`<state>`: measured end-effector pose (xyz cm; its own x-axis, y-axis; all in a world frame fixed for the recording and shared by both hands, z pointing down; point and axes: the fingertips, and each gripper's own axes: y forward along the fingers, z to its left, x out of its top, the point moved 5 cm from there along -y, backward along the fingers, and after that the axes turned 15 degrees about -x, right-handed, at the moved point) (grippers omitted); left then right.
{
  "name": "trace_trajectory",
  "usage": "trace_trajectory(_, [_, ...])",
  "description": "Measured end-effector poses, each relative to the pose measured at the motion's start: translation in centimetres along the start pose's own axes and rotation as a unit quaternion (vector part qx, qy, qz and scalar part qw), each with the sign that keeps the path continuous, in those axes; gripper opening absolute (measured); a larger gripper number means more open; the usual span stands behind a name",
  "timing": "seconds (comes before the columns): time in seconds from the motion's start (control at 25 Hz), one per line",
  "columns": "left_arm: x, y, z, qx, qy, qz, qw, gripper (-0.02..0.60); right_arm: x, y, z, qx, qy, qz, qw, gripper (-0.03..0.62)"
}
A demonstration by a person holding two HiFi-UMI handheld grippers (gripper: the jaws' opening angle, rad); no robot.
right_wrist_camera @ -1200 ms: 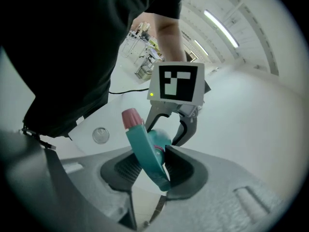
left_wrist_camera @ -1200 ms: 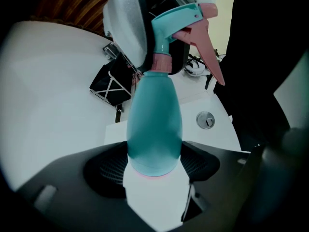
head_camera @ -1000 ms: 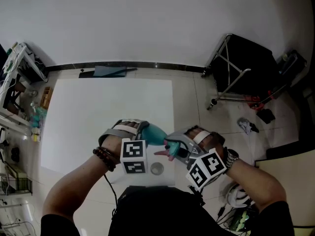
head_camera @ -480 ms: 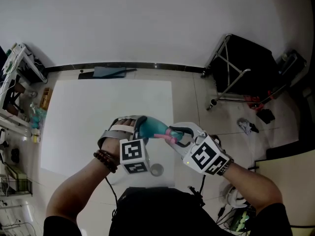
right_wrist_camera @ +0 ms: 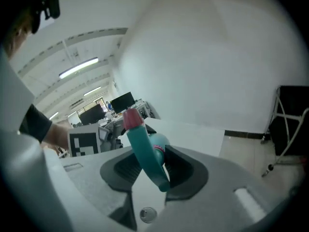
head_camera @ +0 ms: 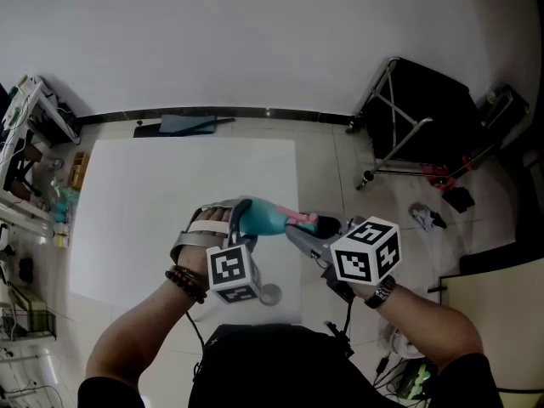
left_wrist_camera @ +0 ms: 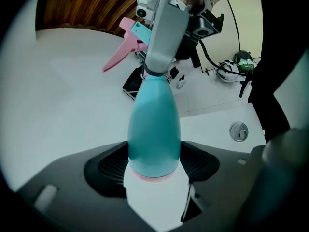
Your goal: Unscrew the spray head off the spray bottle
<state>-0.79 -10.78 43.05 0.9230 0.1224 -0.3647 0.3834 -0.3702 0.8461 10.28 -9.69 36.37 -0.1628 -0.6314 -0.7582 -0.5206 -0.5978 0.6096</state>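
A teal spray bottle point(head_camera: 262, 220) lies almost level above the white table, and my left gripper point(head_camera: 245, 217) is shut on its lower body. In the left gripper view the bottle point(left_wrist_camera: 153, 129) stands up from between the dark pads, its pink base ring just inside them. The pink and teal spray head point(left_wrist_camera: 130, 40) tops it. My right gripper point(head_camera: 309, 228) is shut on the spray head point(right_wrist_camera: 144, 146), its pads on either side of the neck. The pink nozzle point(right_wrist_camera: 133, 119) points up and left. The bottle's neck is hidden behind a grey finger point(left_wrist_camera: 166, 28).
A small round metal piece point(head_camera: 270, 293) lies on the white table point(head_camera: 153, 202) below the grippers. A black folding frame point(head_camera: 425, 109) stands on the tiled floor at the right. Cluttered shelves point(head_camera: 34, 151) line the left edge. A helmet point(head_camera: 410, 340) lies on the floor by my right arm.
My right gripper has rolled over with the spray head in it, so its marker cube now faces up. The pink trigger swung from below the bottle to above. Both grippers drifted slightly farther from me.
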Motion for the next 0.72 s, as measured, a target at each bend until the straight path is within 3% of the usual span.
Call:
trace_trajectory(0.16, [-0.1,-0.1,0.4,0.022,0.008,0.012,0.9997,0.359,0.0,0.3,-0.8,0.015,0.114,0.015,0.993,0.121])
trace_trajectory(0.4, [0.0,-0.8,0.5,0.059,0.029,0.017,0.9977,0.359,-1.3,0.8,-1.2,0.057,0.303,0.042,0.95,0.121])
trace_trajectory(0.56, [0.1,-0.8,0.5,0.083,0.037,0.026,0.9956,0.359,-1.6,1.0,-1.5,0.08,0.376,0.053,0.922,0.123])
trace_trajectory(0.72, [0.0,-0.9,0.4,0.095,0.041,0.028,0.9943,0.359,-1.8,1.1,-1.8,0.089,0.401,0.048,0.91,0.123])
